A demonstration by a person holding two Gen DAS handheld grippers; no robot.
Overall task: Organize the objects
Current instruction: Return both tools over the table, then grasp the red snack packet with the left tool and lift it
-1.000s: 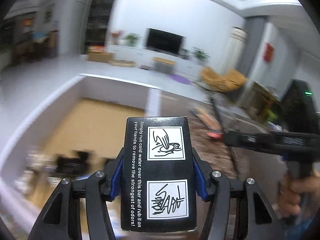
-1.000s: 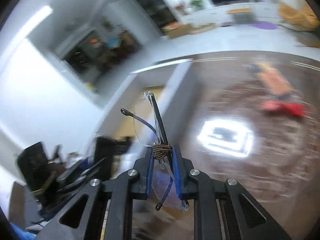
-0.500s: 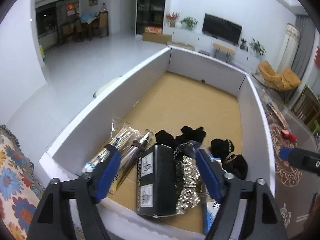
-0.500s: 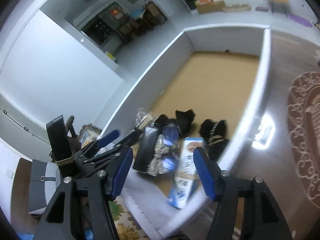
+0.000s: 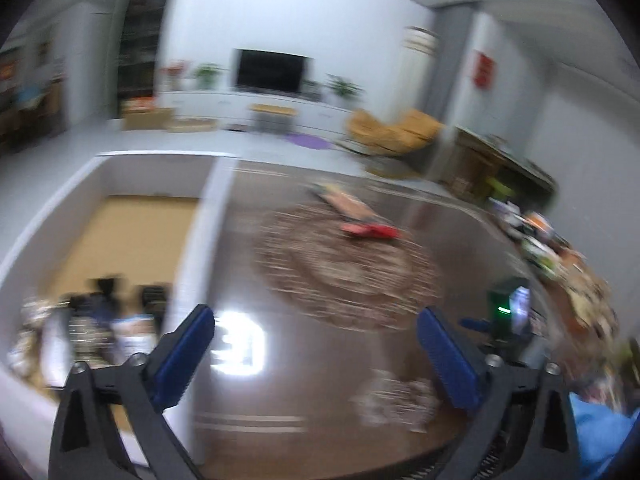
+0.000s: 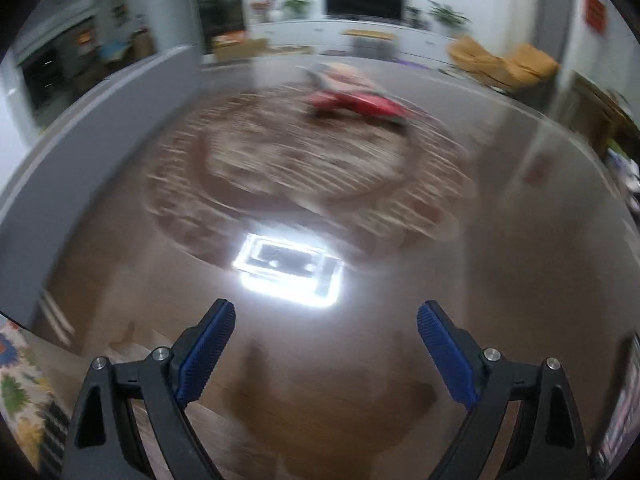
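Both views are blurred by motion. My left gripper (image 5: 316, 330) hangs over the glossy brown table (image 5: 320, 380), its jaws opening wide with nothing between them. To its left stands the white box (image 5: 196, 248) with a tan floor; several dark and silvery items (image 5: 100, 320) lie blurred at its near end. My right gripper (image 6: 324, 322) is over the same table (image 6: 120, 300), jaws opening wide and empty. A red object (image 6: 356, 104) and a flat orange pack (image 5: 348, 204) lie on the round patterned mat (image 6: 304, 160) ahead.
The white box wall (image 6: 80, 136) runs along the left in the right wrist view. A pile of mixed objects (image 5: 560, 264) sits at the table's right edge. The other gripper's body with a green light (image 5: 506, 308) shows at right. A flowered cloth (image 6: 16, 384) lies lower left.
The left gripper let go of the black box and the right let go of the glasses, both into the white box. Both then swung right, out over the brown table, jaws wider.
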